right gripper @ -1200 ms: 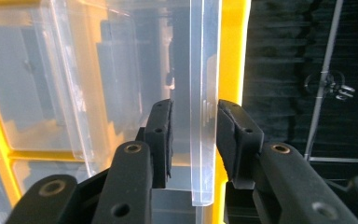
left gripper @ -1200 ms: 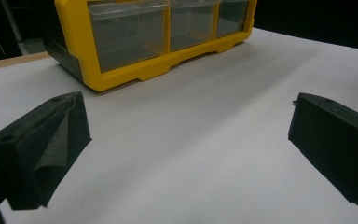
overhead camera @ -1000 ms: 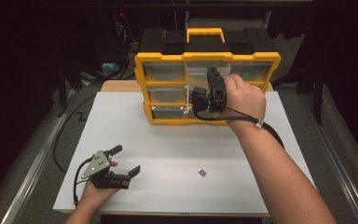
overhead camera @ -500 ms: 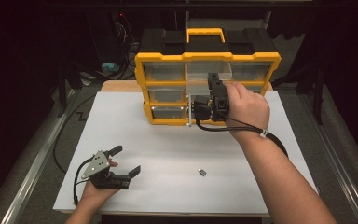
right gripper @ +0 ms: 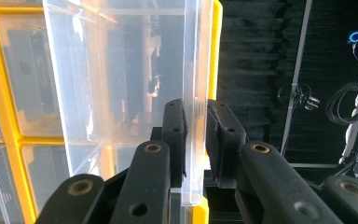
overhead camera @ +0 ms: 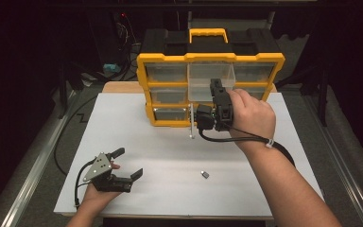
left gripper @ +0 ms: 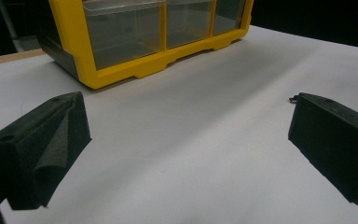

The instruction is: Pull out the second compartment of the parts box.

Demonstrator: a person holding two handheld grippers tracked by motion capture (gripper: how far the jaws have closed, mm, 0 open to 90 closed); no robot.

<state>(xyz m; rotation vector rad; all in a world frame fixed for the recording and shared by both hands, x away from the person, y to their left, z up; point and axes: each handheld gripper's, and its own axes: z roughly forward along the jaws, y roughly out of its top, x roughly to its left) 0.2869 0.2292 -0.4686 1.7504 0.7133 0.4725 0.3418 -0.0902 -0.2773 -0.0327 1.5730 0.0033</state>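
Right tool [overhead camera: 216, 92] clamped on the front wall of one clear drawer [overhead camera: 208, 78], pulled partway out of the yellow organizer's [overhead camera: 168, 122] top row, middle slot. Left tool [overhead camera: 123, 165] resting on the bench [overhead camera: 274, 184], wide apart, empty. One small dark part [overhead camera: 204, 174] lies loose between them.

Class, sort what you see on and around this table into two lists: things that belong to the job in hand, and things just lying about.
Job in hand:
- right gripper, fingers shut on the clear drawer
- yellow organiser it slides out of

Lying about:
- small dark part on the white table
- left gripper, open, resting
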